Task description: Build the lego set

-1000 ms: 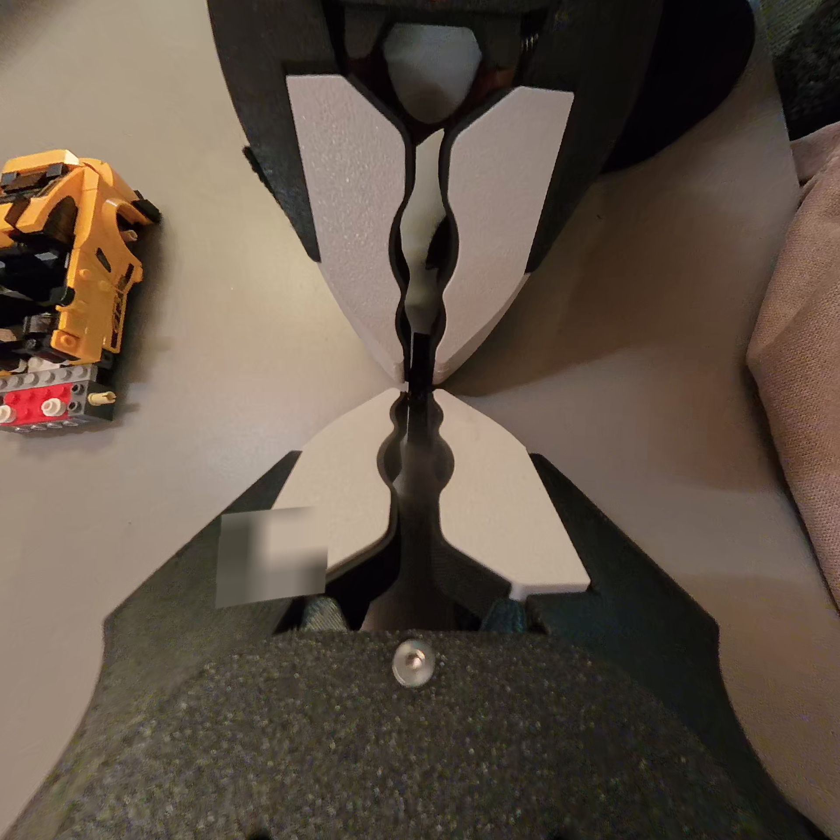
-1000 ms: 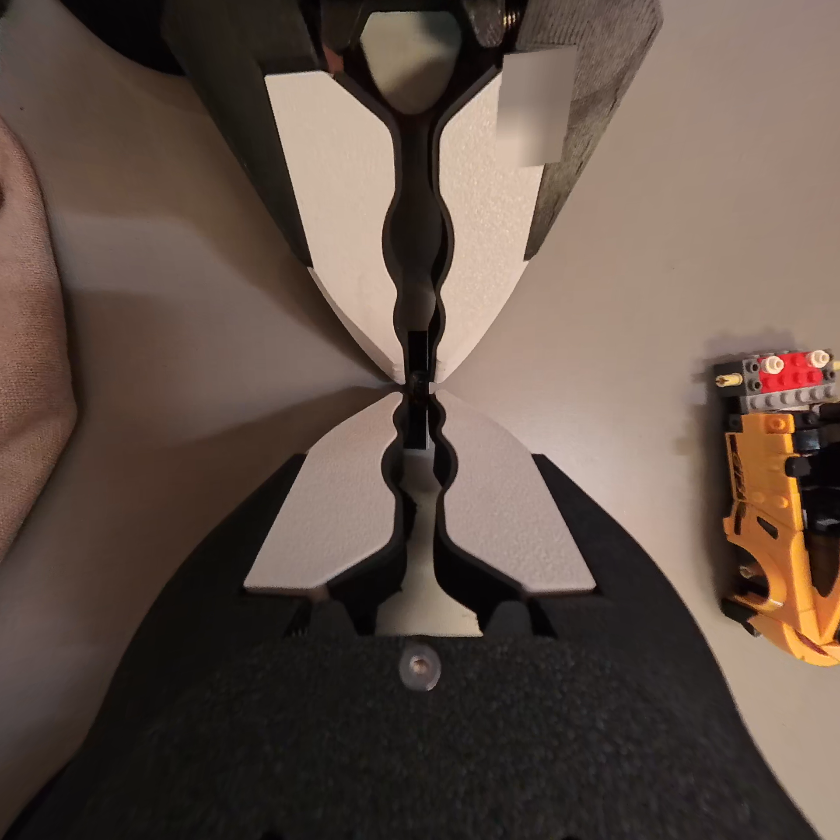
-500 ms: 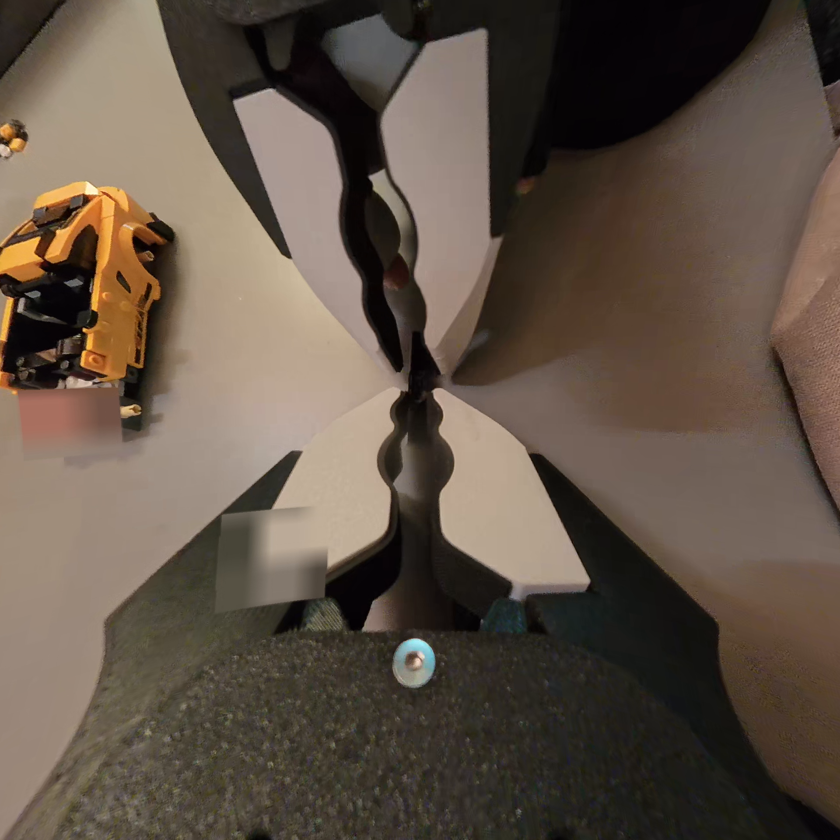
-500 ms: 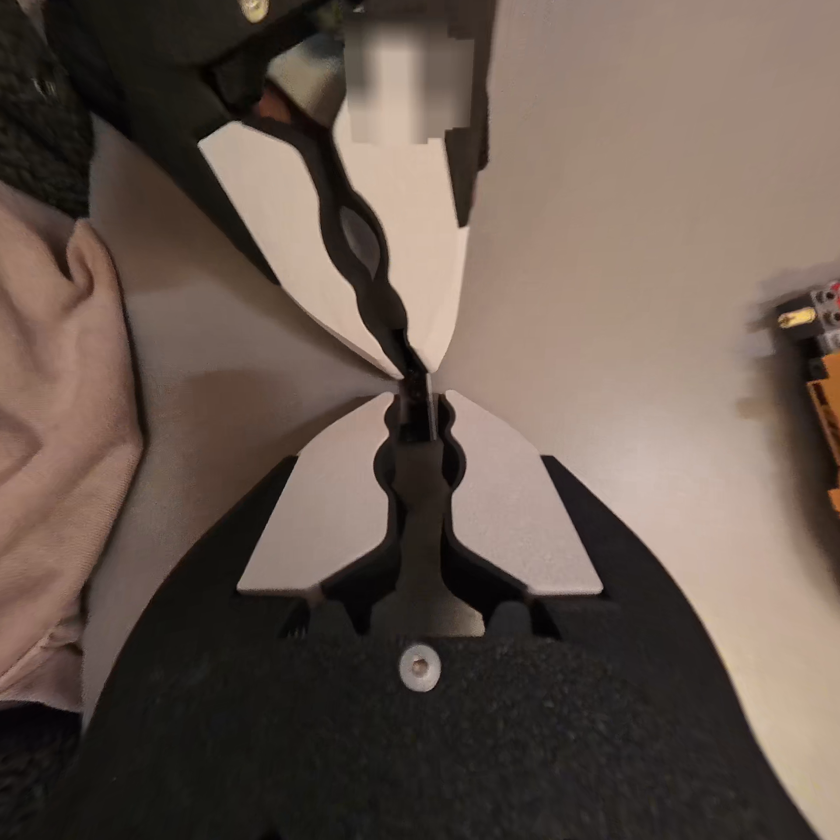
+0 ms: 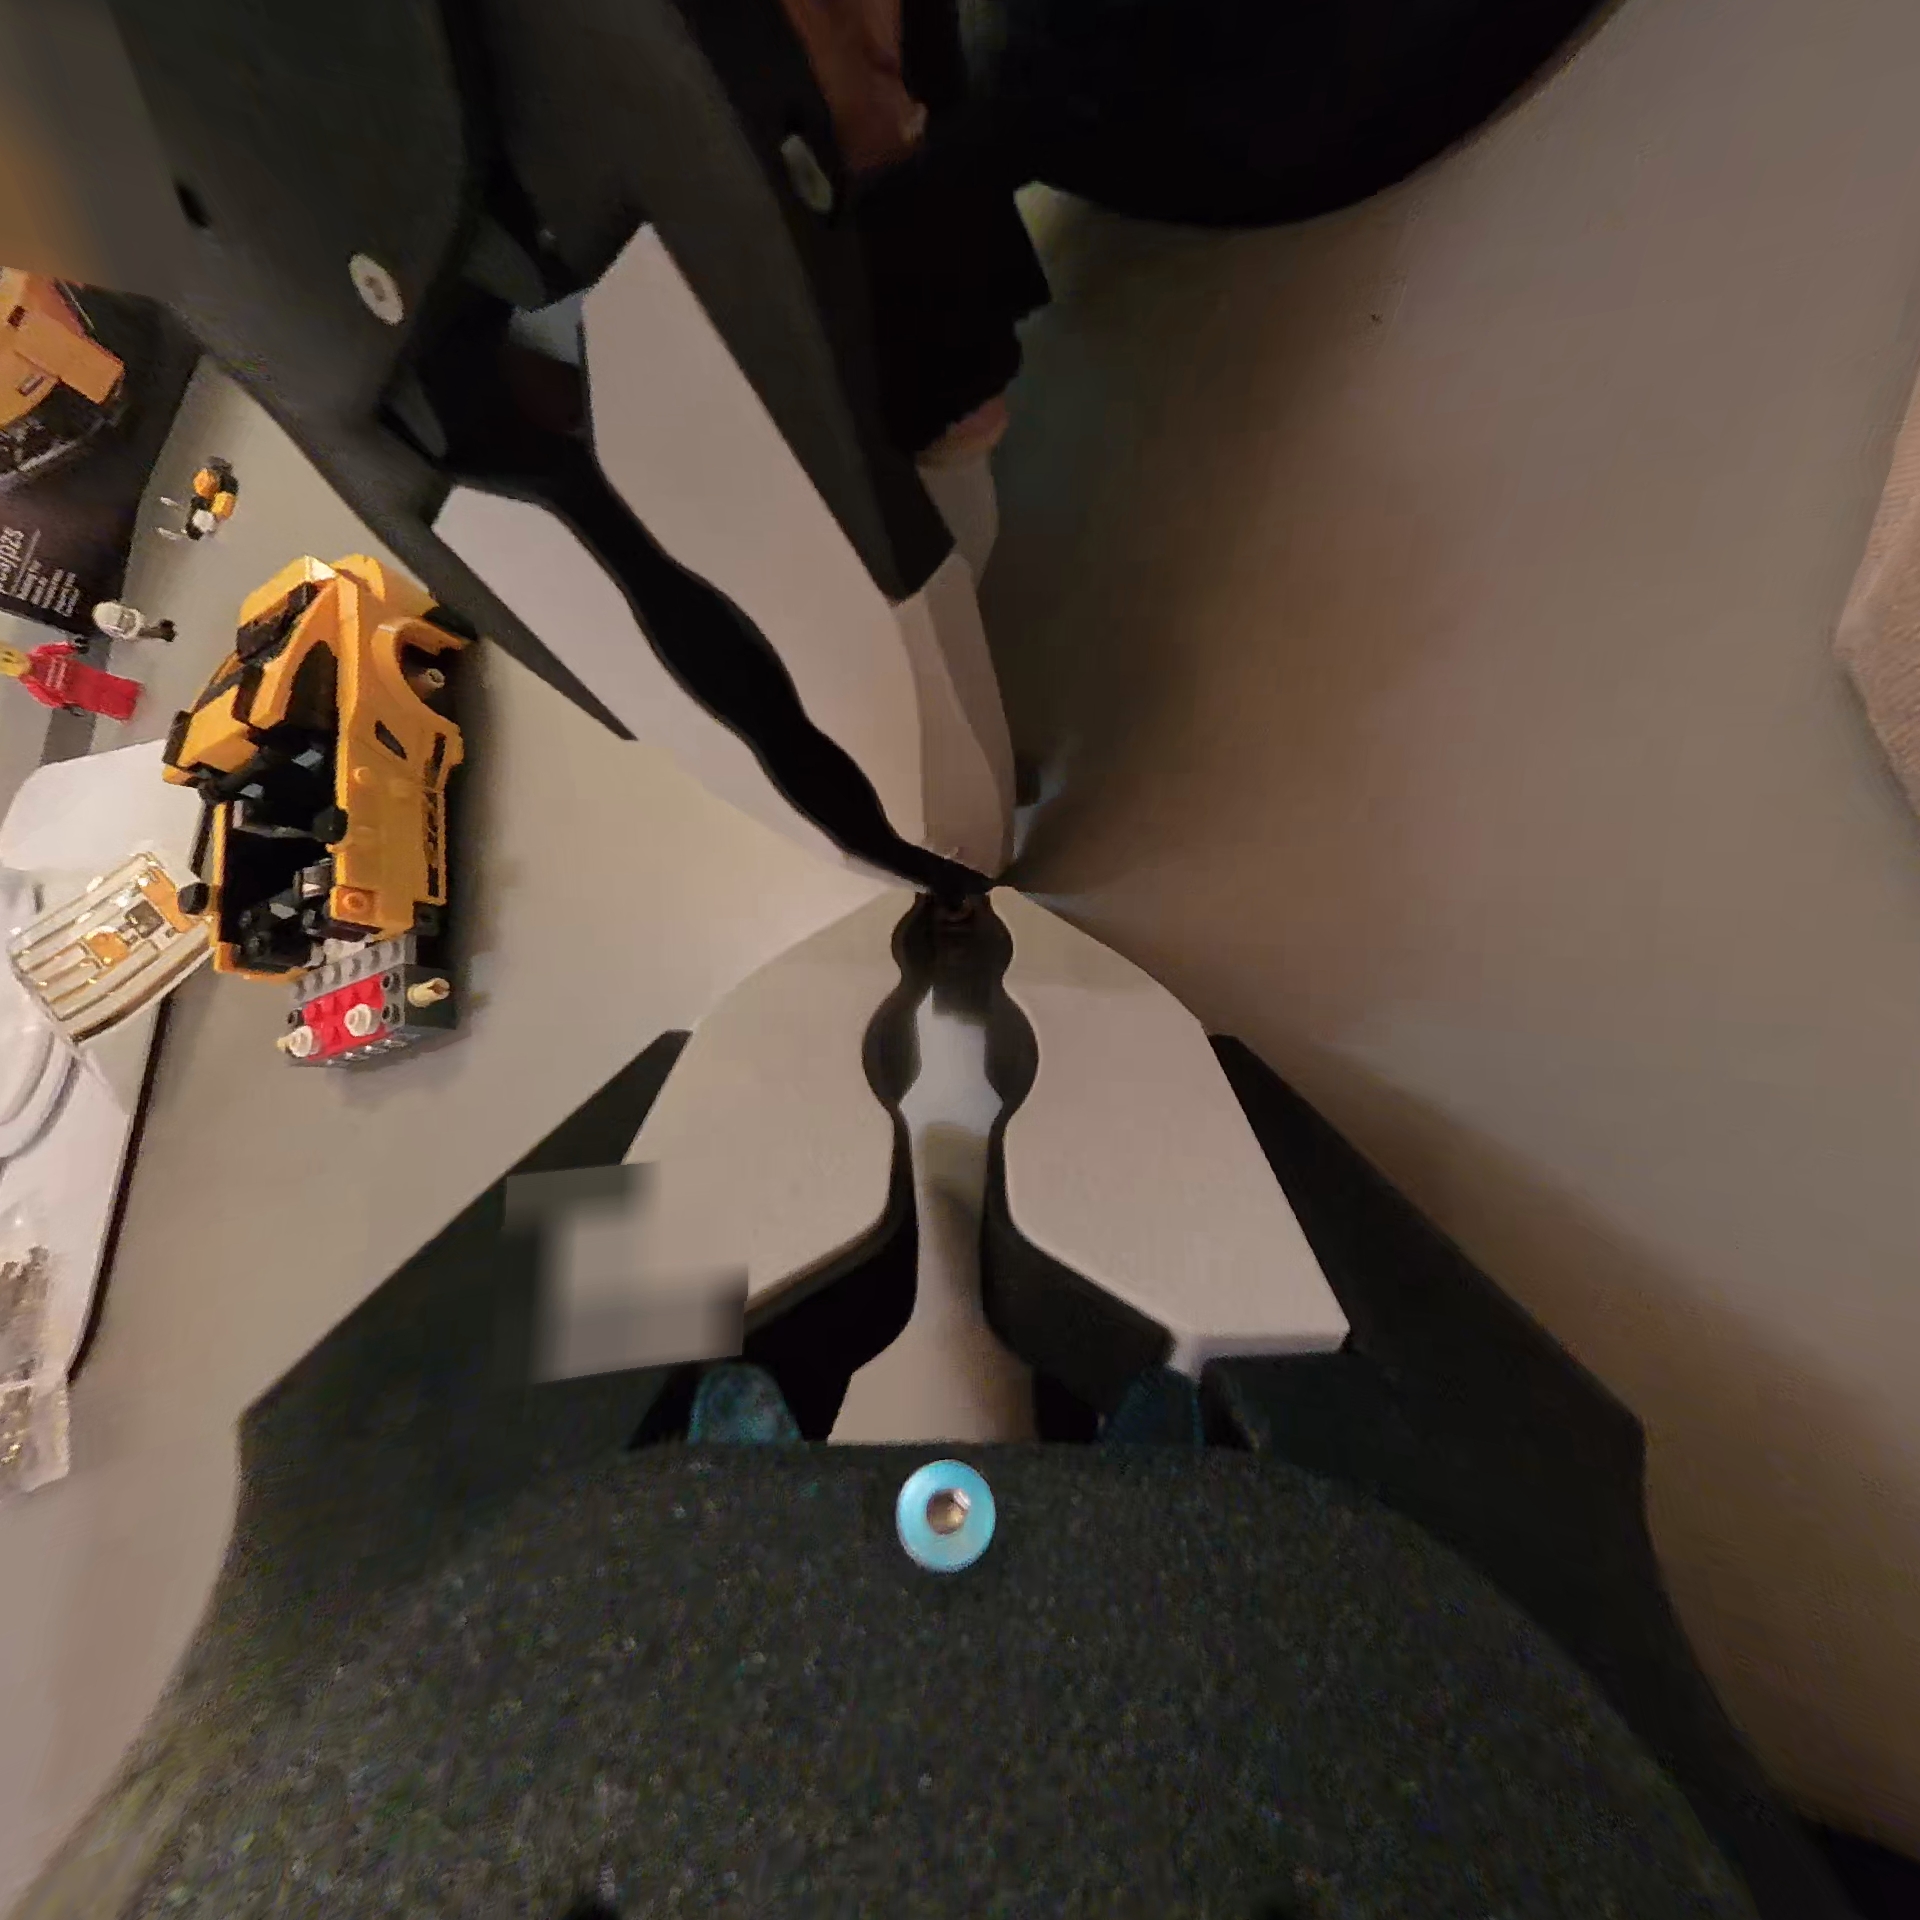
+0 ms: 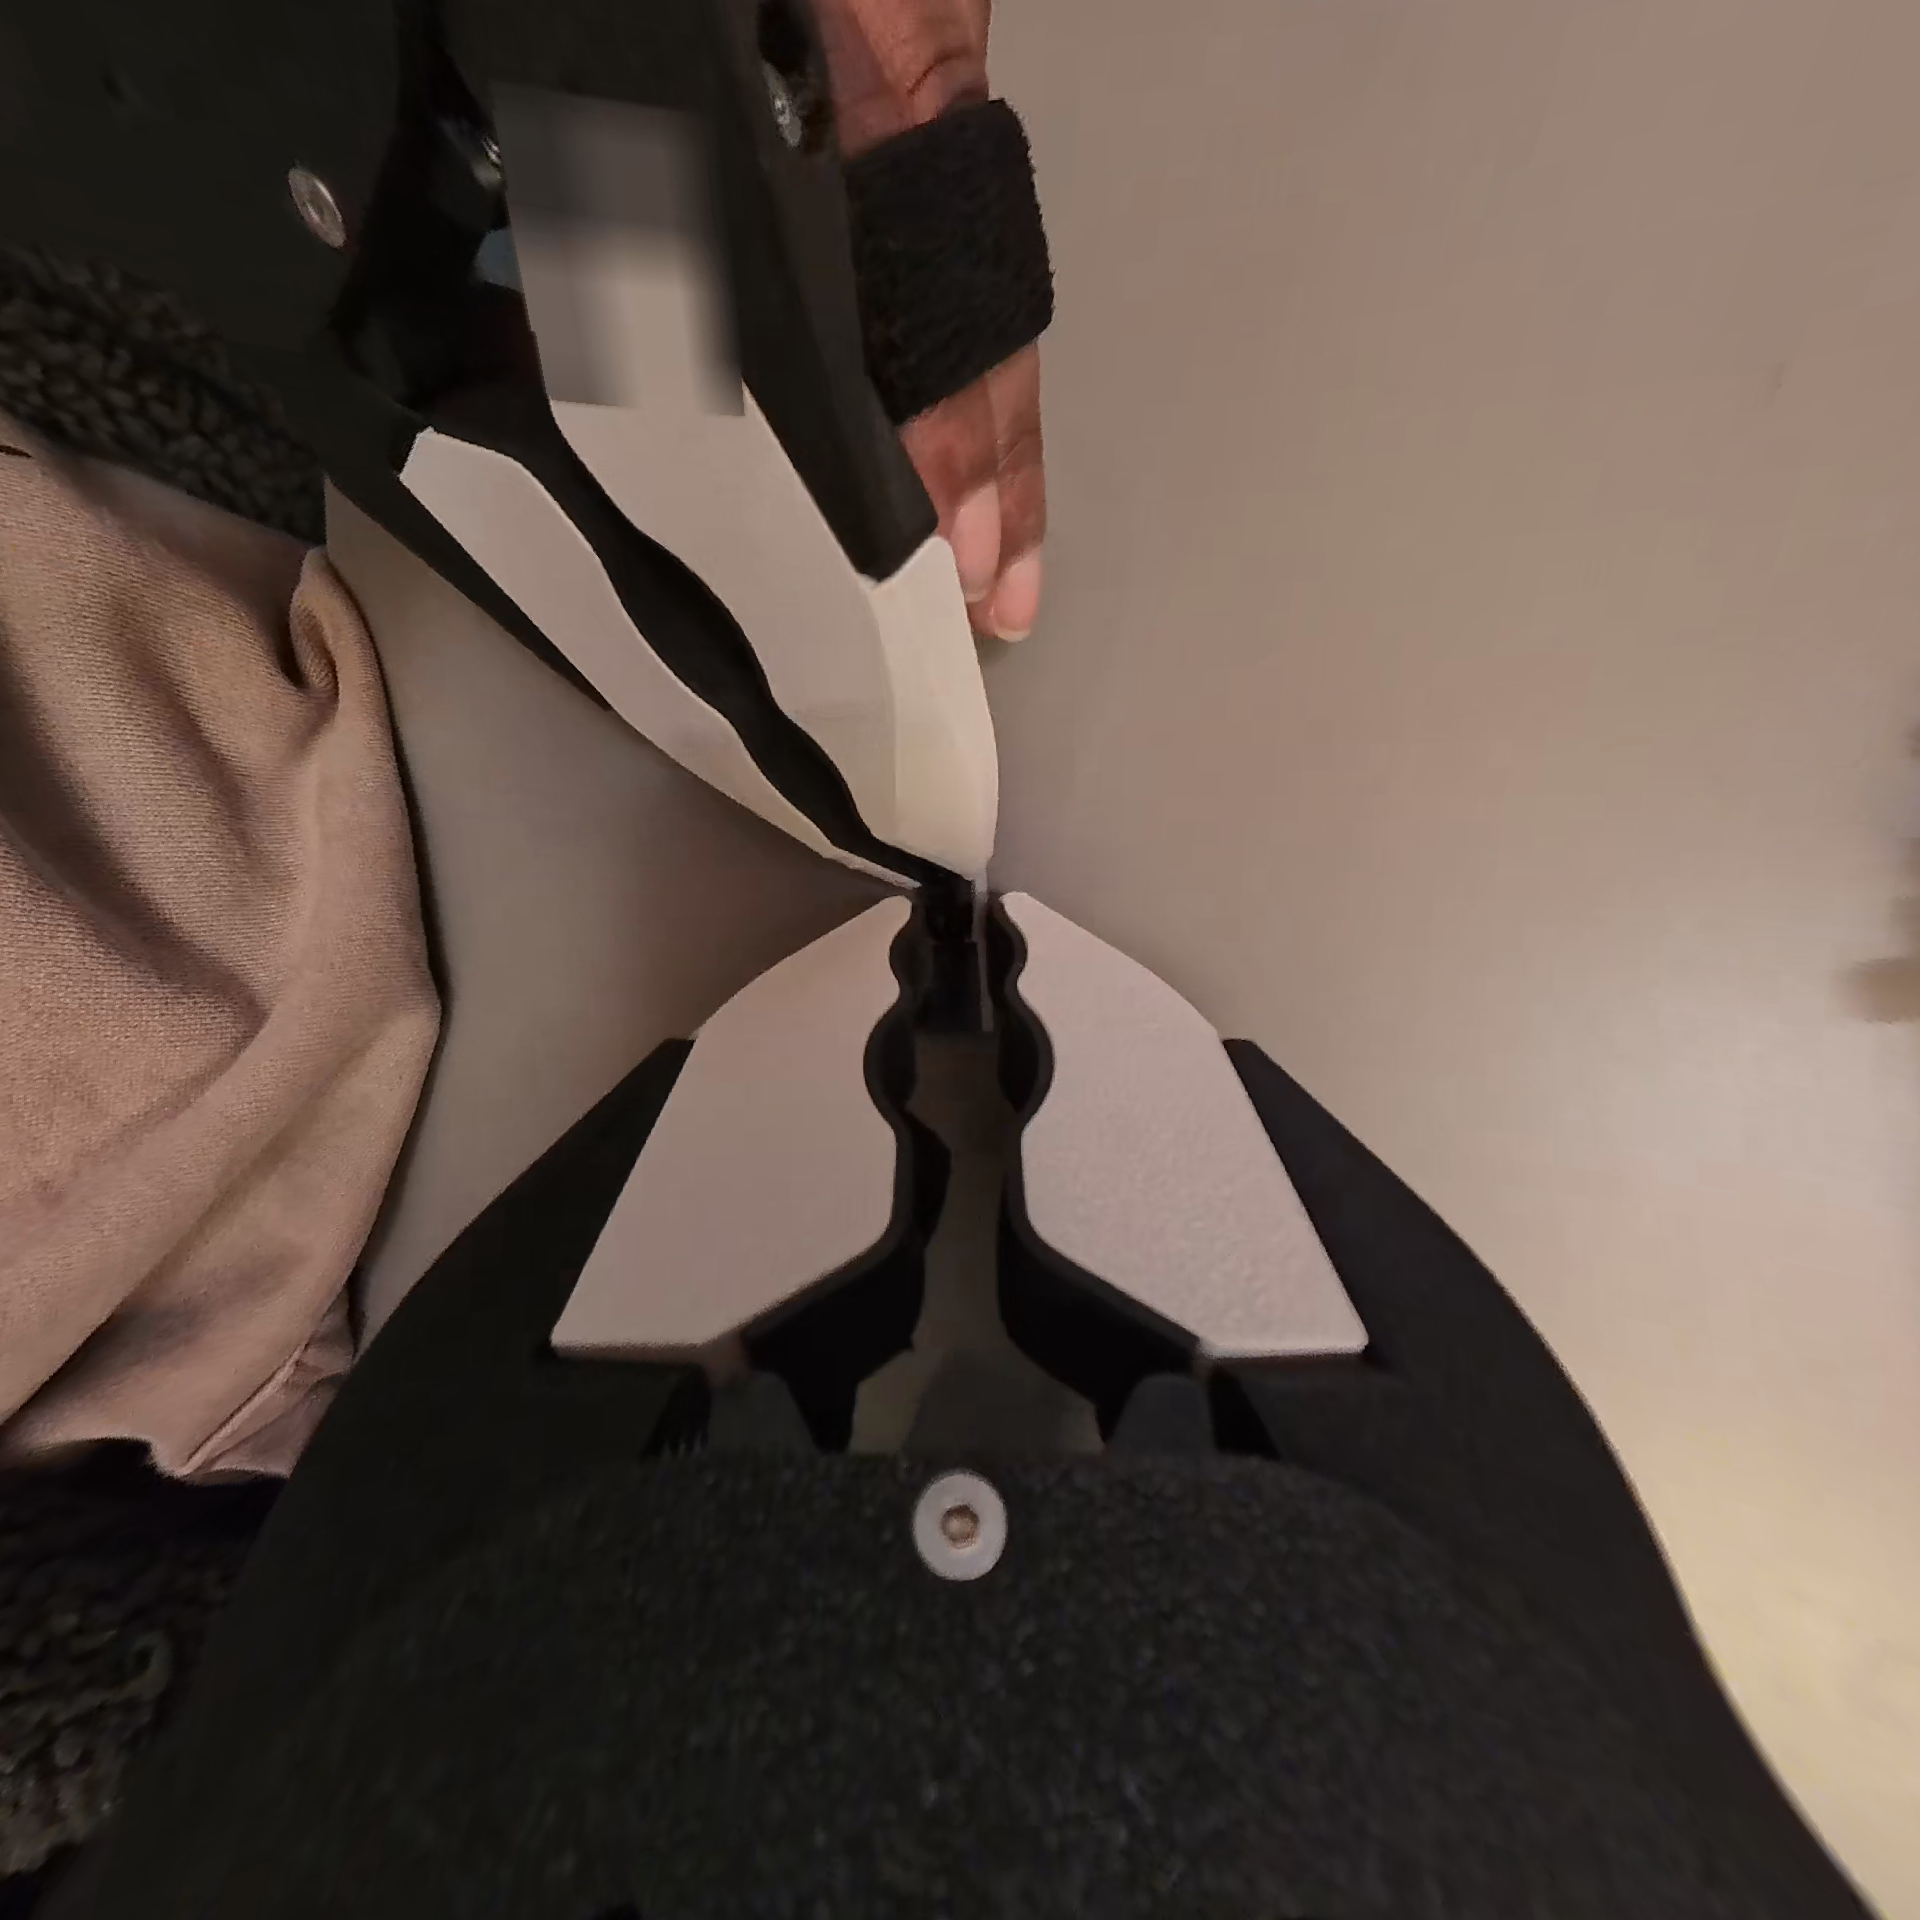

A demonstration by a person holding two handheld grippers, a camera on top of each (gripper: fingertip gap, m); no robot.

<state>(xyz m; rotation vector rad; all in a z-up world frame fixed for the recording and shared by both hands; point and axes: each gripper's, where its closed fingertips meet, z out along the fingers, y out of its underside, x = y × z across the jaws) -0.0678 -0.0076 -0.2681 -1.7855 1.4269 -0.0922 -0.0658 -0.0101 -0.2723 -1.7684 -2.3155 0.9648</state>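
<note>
My left gripper (image 5: 951,920) and my right gripper (image 6: 951,920) meet tip to tip above the table. Both are shut on a small black lego piece (image 6: 948,961), which is mostly hidden between the pads; it also shows in the left wrist view (image 5: 940,883). In each view the other gripper slants in from the upper left. A partly built yellow and black lego car (image 5: 322,769) with a red and grey end lies on the table to the left in the left wrist view. It is out of the right wrist view.
A red minifigure (image 5: 73,675), small loose pieces (image 5: 208,499), a dark booklet (image 5: 52,436) and clear plastic bags (image 5: 42,1143) lie at the left. Beige cloth (image 6: 177,935) lies beside the grippers. A hand (image 6: 997,499) holds the left gripper. Less than 4 cm separates the two grippers' tips.
The two grippers stay joined at the tips but have tilted against each other, from straight opposite to slanted. The car has slid out of the right wrist view.
</note>
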